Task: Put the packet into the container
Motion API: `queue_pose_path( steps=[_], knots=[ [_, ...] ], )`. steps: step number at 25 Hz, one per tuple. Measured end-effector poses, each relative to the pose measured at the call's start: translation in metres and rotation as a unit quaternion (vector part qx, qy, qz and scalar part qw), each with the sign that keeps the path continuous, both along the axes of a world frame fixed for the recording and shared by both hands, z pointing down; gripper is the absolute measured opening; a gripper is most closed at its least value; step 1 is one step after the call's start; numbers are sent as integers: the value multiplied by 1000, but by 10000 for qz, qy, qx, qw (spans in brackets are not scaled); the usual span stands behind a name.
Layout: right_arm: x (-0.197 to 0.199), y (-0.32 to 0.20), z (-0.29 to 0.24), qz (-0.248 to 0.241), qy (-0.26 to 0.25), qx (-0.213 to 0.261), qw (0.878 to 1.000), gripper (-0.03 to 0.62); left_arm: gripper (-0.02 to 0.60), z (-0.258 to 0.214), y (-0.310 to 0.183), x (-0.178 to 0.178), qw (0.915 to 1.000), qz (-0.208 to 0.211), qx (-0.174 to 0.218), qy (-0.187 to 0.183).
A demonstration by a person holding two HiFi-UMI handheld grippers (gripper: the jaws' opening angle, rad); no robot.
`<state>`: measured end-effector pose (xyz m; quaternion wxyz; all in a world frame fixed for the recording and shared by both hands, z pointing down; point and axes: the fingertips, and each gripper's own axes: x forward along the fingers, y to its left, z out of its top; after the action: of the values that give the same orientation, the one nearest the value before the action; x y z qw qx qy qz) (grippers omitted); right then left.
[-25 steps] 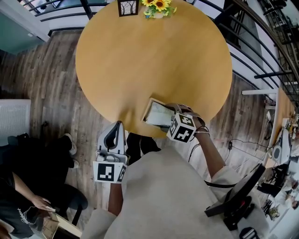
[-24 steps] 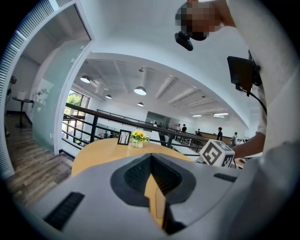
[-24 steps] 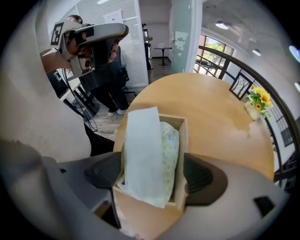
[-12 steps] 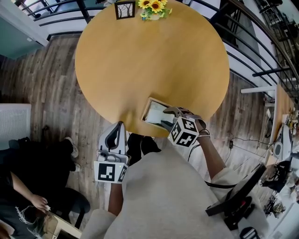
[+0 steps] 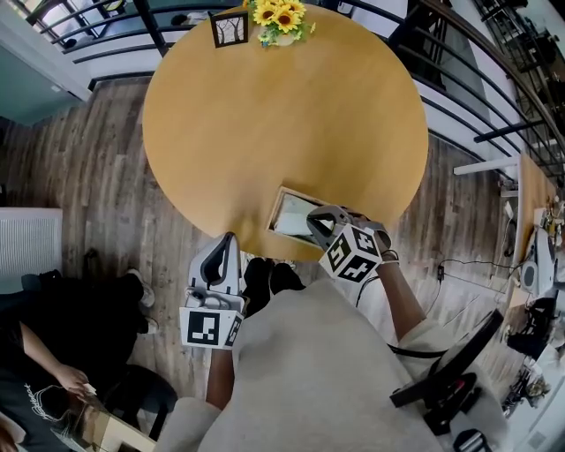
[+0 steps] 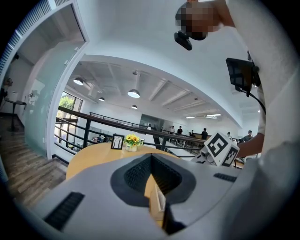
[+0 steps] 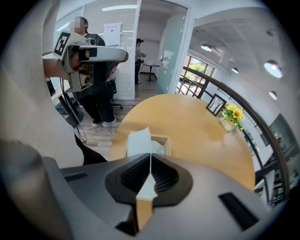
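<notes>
1. Left gripper (image 5: 228,240): fingers pressed together with nothing between them, held off the near edge of the round table (image 5: 282,115).
2. Wooden container (image 5: 274,207): on the table, just ahead of the right fingertips.
3. Right gripper (image 5: 312,217): fingers clamped on the white packet (image 7: 139,142), which sticks out beyond the fingertips toward the container.

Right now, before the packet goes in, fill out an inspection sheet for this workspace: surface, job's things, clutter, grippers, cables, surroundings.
Surface: round wooden table, bare in the middle.
Job's things: open container at the table's near edge; white packet held over it.
Clutter: picture frame and sunflowers at the far edge.
Grippers: right gripper closing tight, pads on the packet; left gripper shut, empty, off the table over the floor.
Cables: thin cable on the floor to the right.
Surroundings: plank floor, railing, a seated person at lower left.
</notes>
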<state>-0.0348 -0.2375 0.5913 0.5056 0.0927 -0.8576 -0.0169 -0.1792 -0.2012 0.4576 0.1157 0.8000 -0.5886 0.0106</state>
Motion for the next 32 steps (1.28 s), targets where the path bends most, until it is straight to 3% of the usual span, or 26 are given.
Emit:
queue_pose_path(
  steps=[1,3,5,8,9,10,13,16,19,24,27,32],
  knots=[
    [0,5,4,-46,46,-173,9998,8,5,0,0,0,10000,3,-1,-2],
    [-2,13,12,-171,178,-350,9991,129,5,-1,2,-1,10000,17,-19,-17],
    [-3,14,13,-219,244,-232,9992,146,5,-2,2,-2,10000,20,-15,-15],
    [-9,9,4,-169,99,86,9998,122,5,-2,3,-5,10000,-12,10,-6],
    [-10,7,2,-151,52,206,9997,29,5,-2,4,-5,10000,-21,15,-4],
    [-11,6,0,-137,11,288,9995,3,5,-2,5,-5,10000,-26,22,-4],
    [-15,-2,-9,-9,-214,407,9989,3,5,-4,3,-6,10000,-19,83,-20],
    [-21,-17,-27,466,-794,586,9940,3,5,-11,-2,-7,9998,18,180,-68],
    [-22,-30,-50,1300,-1762,538,9742,3,5,-21,-6,-5,9994,91,291,-136],
    [-16,-49,-87,2420,-3230,-4,9149,3,5,-43,-18,0,9975,304,557,-296],
    [-6,-54,-110,2721,-3722,-93,8873,3,5,-55,-21,8,9959,441,685,-385],
    [3,-61,-142,2946,-4187,392,8581,3,5,-71,-29,21,9913,729,939,-566]
  ],
)
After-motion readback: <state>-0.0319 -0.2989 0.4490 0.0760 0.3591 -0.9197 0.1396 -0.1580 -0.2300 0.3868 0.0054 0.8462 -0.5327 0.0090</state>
